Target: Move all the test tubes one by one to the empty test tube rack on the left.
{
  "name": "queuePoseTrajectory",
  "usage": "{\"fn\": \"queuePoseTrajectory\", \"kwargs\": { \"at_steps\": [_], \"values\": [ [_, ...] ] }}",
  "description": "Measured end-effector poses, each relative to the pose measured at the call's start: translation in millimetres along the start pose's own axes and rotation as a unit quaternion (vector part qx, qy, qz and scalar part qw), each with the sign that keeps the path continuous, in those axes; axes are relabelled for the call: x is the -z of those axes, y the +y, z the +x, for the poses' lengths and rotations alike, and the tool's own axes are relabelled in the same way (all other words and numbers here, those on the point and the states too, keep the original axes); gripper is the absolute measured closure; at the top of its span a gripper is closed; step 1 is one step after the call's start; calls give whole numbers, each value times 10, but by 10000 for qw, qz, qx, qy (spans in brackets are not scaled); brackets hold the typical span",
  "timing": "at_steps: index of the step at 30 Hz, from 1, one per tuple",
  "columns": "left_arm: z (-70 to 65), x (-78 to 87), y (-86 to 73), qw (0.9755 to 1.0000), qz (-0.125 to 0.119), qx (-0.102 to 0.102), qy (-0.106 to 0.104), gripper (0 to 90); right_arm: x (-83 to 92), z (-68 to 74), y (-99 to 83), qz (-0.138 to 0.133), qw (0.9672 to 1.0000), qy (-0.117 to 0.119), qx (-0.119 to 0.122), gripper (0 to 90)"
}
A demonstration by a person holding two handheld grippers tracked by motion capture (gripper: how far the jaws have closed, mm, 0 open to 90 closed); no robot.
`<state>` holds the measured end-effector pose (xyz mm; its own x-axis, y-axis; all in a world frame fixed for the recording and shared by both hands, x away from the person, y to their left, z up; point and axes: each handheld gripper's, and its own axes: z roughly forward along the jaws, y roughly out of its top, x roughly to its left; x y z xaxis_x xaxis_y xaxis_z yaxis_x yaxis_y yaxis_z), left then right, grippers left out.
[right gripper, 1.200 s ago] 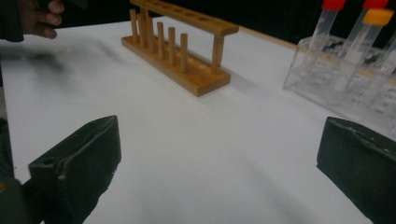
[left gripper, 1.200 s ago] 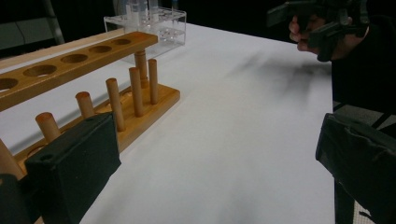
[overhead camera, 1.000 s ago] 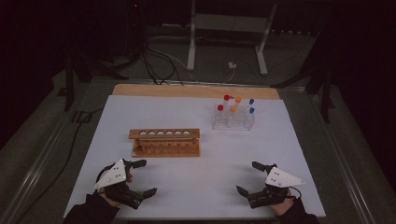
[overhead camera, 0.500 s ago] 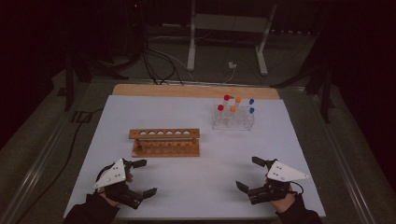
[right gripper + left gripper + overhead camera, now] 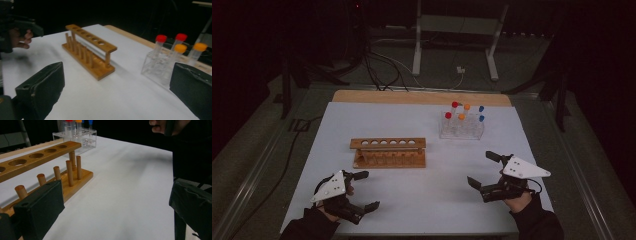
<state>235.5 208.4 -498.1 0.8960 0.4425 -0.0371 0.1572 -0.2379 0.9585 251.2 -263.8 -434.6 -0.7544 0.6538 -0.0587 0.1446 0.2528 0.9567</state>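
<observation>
I hold my left hand-held gripper (image 5: 364, 191) and right hand-held gripper (image 5: 484, 170) released, empty, near the wooden rack (image 5: 388, 152) on the worktop (image 5: 432, 200).

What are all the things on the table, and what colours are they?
Wooden rack: one, brown, six empty holes on top, middle of the table.
Clear rack: one, see-through plastic, far right part of the table, beyond the wooden rack.
Capped tubes: six, standing in the clear rack; two red caps, two orange caps, two blue caps.
Table cover: one, white, under everything.
Wooden table edge: one strip, light brown, along the far side.
Metal stand: one, grey, on the floor behind the table.
Left gripper: one, black with a grey plate, near left, jaws open.
Right gripper: one, black with a grey plate, near right, jaws open.
</observation>
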Motion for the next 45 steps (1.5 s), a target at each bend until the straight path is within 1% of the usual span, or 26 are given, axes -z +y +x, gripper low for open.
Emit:
{"fn": "queuePoseTrajectory", "kwargs": {
  "at_steps": [6,11,17,23,27,31,36,40,43,45],
  "values": [
    [2,-1,0,10000,-6,19,-10,5,6,-161,145,-48,9998,-211,6,0],
    [2,0,0,10000,-9,30,-22,5,-23,-287,242,-120,9993,-360,33,0],
    [8,4,-1,10000,-38,49,-20,5,-111,-453,334,-207,9983,-547,1,0],
    [8,6,0,10000,-48,53,-20,5,-195,-641,410,-224,9964,-817,-46,0],
    [10,4,-2,10000,-49,63,-24,5,-275,-749,440,-136,9951,-969,-116,0],
    [9,5,-2,10000,-48,61,-27,5,-374,-852,450,-70,9934,-1128,-172,0],
    [12,3,-3,10000,-40,70,-42,5,-502,-982,425,40,9926,-1168,-342,0],
    [11,4,-3,10000,-40,63,-47,5,-607,-1063,357,144,9902,-1322,-415,0],
    [12,4,-3,10000,-34,65,-50,5,-671,-1131,292,182,9880,-1440,-526,0],
    [12,5,-3,9999,-35,73,-60,5,-700,-1172,241,176,9866,-1502,-606,27]
  ]
}}
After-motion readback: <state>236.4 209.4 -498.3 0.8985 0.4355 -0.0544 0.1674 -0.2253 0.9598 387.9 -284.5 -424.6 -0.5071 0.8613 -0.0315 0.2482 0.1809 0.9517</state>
